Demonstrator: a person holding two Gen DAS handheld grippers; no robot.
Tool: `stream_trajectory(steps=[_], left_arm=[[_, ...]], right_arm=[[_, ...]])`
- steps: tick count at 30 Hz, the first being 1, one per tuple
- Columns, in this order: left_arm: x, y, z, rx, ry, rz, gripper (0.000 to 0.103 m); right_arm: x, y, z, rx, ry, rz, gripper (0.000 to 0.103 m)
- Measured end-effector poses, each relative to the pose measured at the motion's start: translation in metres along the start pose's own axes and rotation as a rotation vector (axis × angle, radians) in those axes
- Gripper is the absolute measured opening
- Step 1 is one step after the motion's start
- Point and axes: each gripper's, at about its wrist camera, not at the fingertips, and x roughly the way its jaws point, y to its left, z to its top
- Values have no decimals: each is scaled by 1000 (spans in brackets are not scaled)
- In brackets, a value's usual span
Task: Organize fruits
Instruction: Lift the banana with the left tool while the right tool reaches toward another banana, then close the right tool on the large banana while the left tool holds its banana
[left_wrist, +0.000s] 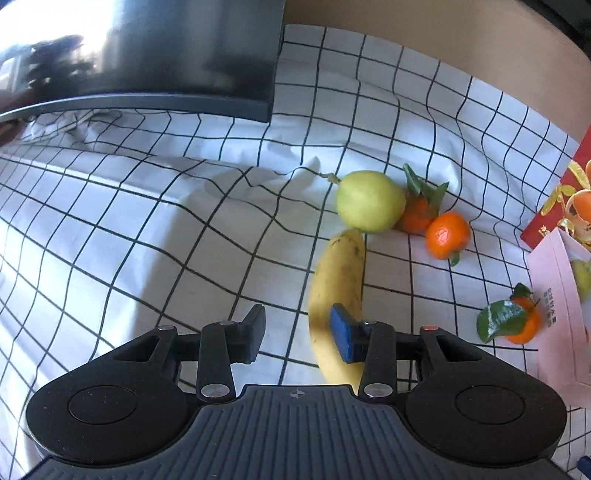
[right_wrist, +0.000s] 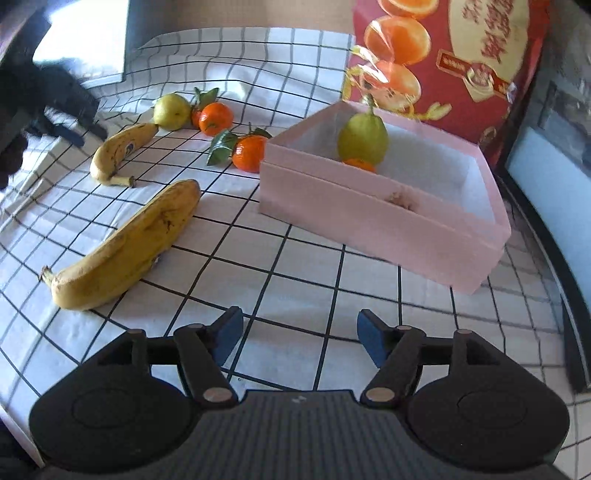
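Where banana (left_wrist: 338, 291) lies, pear (left_wrist: 369, 201), tangerines (left_wrist: 447, 234) crowd

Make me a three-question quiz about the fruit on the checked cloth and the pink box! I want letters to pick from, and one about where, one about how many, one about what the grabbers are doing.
1. Where is the pear with its stem pointing up?
A. inside the pink box
B. on top of a banana
C. on the red box

2. How many bananas lie on the checked cloth?
A. one
B. two
C. four

3. What is the right gripper doing?
A. squeezing a tangerine
B. holding a banana
C. open, holding nothing

Answers:
1 A: the pear stands inside the pink box, beside a tangerine.
2 B: a near banana and a far banana lie on the cloth.
3 C: the right gripper has its jaws apart with only cloth between them.
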Motion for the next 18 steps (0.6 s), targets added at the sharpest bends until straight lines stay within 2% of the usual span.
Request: stream_trajectory(steps=[3, 10, 18], left_arm=[[1, 0, 0, 0, -7, -12, 42], [8, -10, 5, 20, -9, -41, 44], [16, -19, 8, 66, -7, -41, 44]], right_arm=[[2, -7, 0, 62, 29, 37, 78], [4, 6, -1, 33, 36, 66, 90], [6, 17, 0, 79, 56, 34, 102]])
